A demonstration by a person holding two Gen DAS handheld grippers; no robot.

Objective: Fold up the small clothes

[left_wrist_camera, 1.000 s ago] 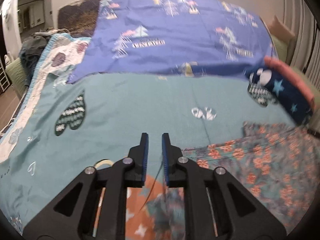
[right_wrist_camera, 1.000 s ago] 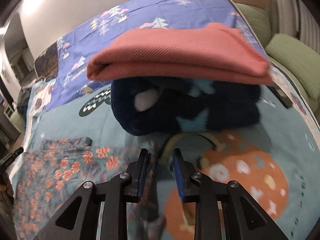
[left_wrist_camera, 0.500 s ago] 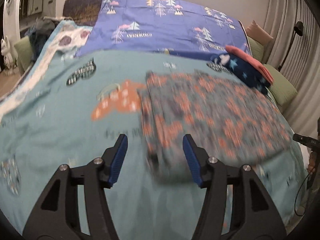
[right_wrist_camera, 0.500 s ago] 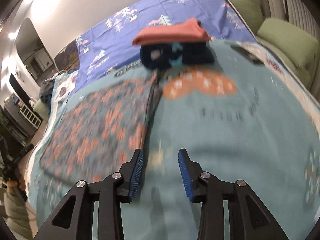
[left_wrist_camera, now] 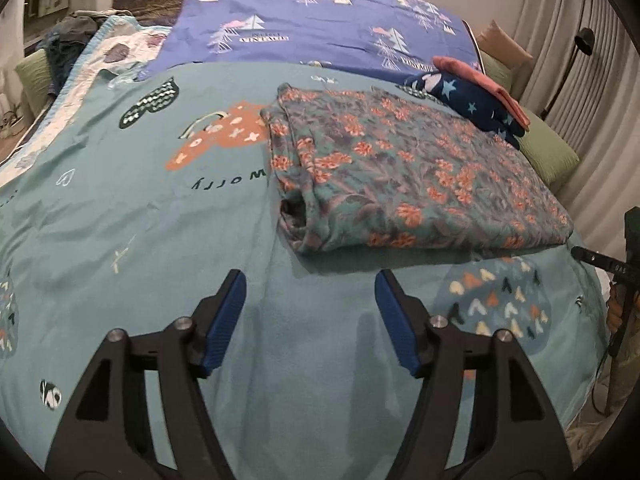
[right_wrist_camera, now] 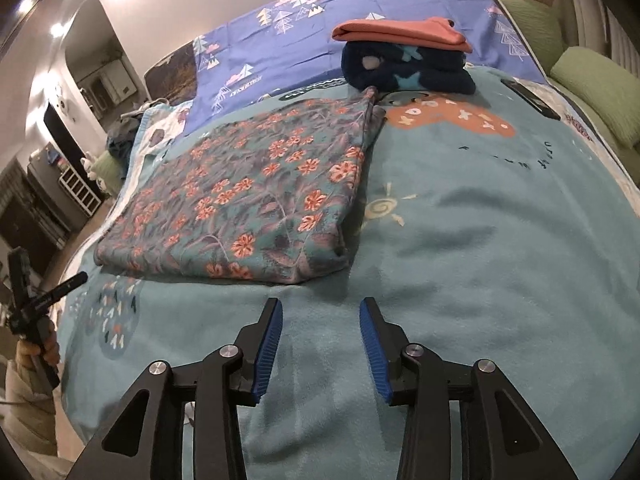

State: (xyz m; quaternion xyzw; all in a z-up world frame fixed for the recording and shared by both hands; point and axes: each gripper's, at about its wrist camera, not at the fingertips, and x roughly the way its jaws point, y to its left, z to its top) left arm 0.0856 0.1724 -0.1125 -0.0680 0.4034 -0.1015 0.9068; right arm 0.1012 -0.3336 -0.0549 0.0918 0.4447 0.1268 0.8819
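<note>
A floral teal and orange garment (left_wrist_camera: 404, 172) lies folded flat on the teal bedspread (left_wrist_camera: 140, 208); it also shows in the right wrist view (right_wrist_camera: 248, 196). My left gripper (left_wrist_camera: 310, 300) is open and empty, hovering above the bedspread just in front of the garment's near left corner. My right gripper (right_wrist_camera: 320, 328) is open and empty, just in front of the garment's near right corner. Beyond the garment sits a stack of a folded navy star-print piece (right_wrist_camera: 404, 72) with a folded coral piece (right_wrist_camera: 400, 32) on top.
A purple tree-print sheet (left_wrist_camera: 320, 20) covers the far end of the bed. Green cushions (right_wrist_camera: 600, 84) lie along the right side, and a dark flat object (right_wrist_camera: 528, 98) lies near them. The other gripper shows at the frame edge (left_wrist_camera: 616, 268). Clothes are piled far left (left_wrist_camera: 72, 40).
Both grippers let go of the floral garment's edge, opened, and pulled back toward the near side of the bed. The garment now lies folded in front of them.
</note>
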